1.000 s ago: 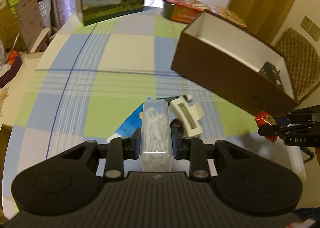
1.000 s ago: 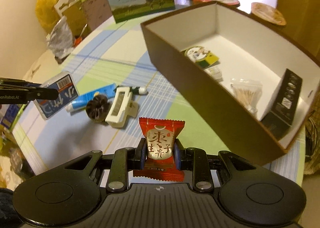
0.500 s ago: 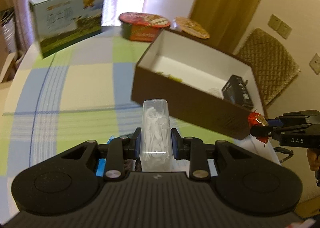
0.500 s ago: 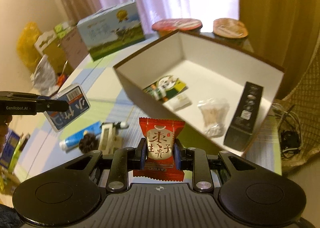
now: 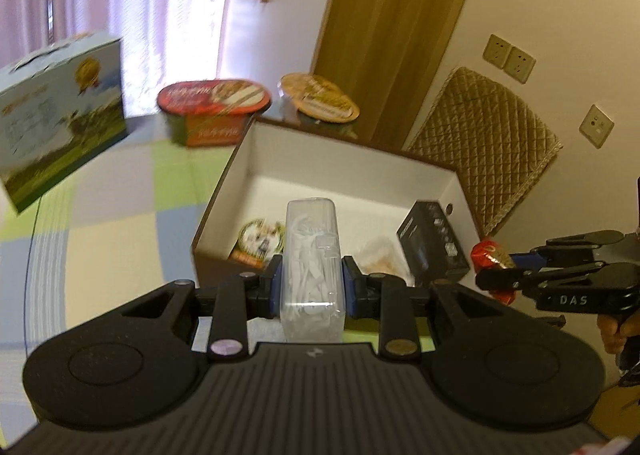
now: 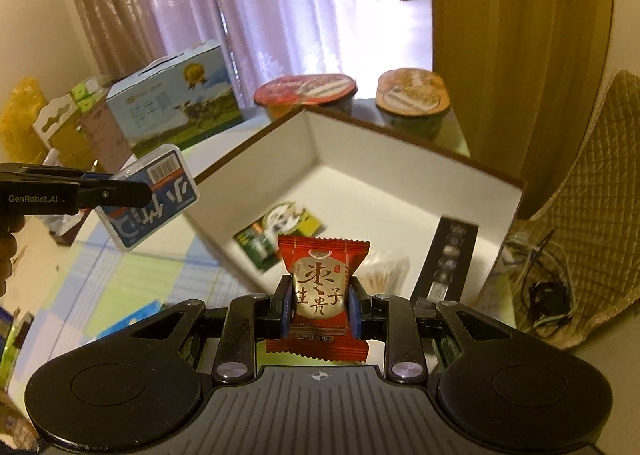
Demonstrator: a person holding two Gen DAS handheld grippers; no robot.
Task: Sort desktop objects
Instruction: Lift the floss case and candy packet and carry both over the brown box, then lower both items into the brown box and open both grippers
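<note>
My left gripper [image 5: 312,287] is shut on a clear plastic floss pick box [image 5: 311,255] and holds it in the air at the near wall of the brown box [image 5: 216,199]. The floss pick box shows its blue label in the right wrist view [image 6: 152,199]. My right gripper [image 6: 319,307] is shut on a red candy packet [image 6: 320,287], held above the brown box's [image 6: 400,183] near edge; the packet also shows in the left wrist view [image 5: 490,259]. Inside the box lie a green sachet [image 6: 276,235], a clear bag of sticks [image 6: 384,271] and a black carton [image 6: 448,255].
A milk carton box [image 5: 60,111] and two instant noodle bowls [image 5: 214,111] [image 5: 320,101] stand at the table's far side. A quilted chair [image 5: 488,143] is behind the brown box. Cables [image 6: 540,287] lie on the floor to the right.
Both grippers have risen and moved forward toward the brown box with their loads. The toothpaste and hair clip on the table have dropped out of view.
</note>
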